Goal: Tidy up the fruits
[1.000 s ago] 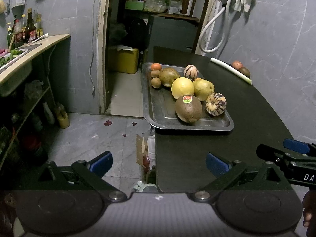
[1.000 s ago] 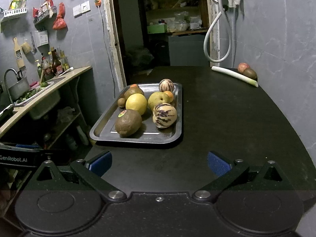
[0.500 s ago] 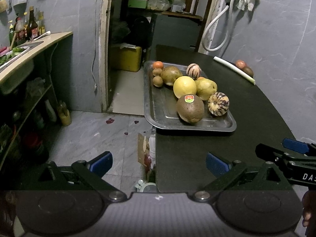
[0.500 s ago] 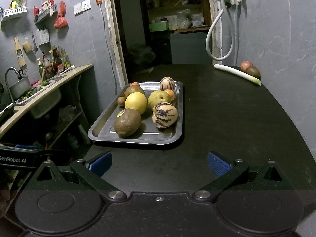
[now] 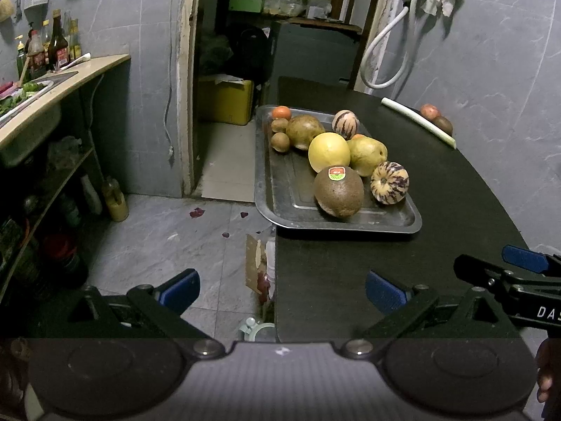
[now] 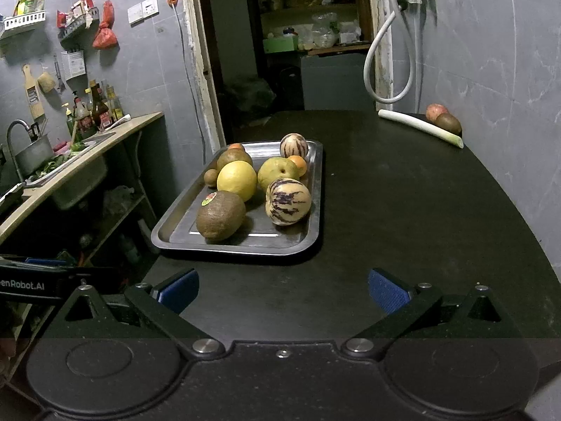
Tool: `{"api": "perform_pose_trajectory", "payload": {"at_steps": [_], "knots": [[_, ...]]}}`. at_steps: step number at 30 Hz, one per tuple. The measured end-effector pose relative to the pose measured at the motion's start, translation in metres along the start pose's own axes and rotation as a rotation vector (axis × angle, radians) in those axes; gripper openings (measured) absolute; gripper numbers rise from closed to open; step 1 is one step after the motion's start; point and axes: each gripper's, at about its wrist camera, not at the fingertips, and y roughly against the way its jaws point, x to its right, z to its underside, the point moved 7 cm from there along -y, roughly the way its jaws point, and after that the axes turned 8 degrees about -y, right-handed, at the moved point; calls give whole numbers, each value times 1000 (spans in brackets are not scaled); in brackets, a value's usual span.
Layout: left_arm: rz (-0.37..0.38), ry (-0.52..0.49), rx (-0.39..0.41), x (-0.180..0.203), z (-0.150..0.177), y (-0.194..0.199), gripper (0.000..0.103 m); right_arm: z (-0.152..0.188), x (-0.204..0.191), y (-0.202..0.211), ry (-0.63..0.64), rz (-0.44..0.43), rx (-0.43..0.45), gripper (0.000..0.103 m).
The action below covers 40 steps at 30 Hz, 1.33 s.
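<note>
A steel tray (image 5: 280, 196) (image 6: 175, 231) on the black table (image 6: 403, 210) carries several fruits: a big brown kiwi with a sticker (image 5: 338, 192) (image 6: 220, 214), a yellow citrus (image 5: 329, 151) (image 6: 236, 179), a green pear (image 5: 367, 155) (image 6: 277, 172), two striped melons (image 5: 390, 182) (image 6: 288, 201) and small ones behind. An apple (image 6: 436, 111) and a brown fruit (image 6: 448, 123) lie far right by the wall. My left gripper (image 5: 282, 289) is open, hovering at the table's left front edge. My right gripper (image 6: 282, 289) is open over the table, short of the tray.
A white leek (image 6: 420, 128) lies beside the two loose fruits. A counter with a sink (image 6: 31, 154) and bottles (image 6: 94, 108) runs along the left. A doorway (image 6: 280, 70) opens behind the table; a hose (image 6: 385, 63) hangs on the wall.
Both grippers have drifted slightly forward toward the tray, which now sits a little lower and larger in each view. Jaws stayed open; no fruit moved.
</note>
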Motion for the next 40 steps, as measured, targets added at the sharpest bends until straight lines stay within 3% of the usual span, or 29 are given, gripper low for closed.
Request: {"api": "perform_pose_trajectory", "payload": {"at_steps": [12,19,40], "knots": [[-11,6,-9,0,2,0,102,1,1,-2,2,-1,-5,102],[-91,-50,-43,0,-2,3,102,0,1,-2,7,1,-5,102],[-24,-37,-49,-6,-10,-5,102,-4,2,-6,2,43,1,102]]}}
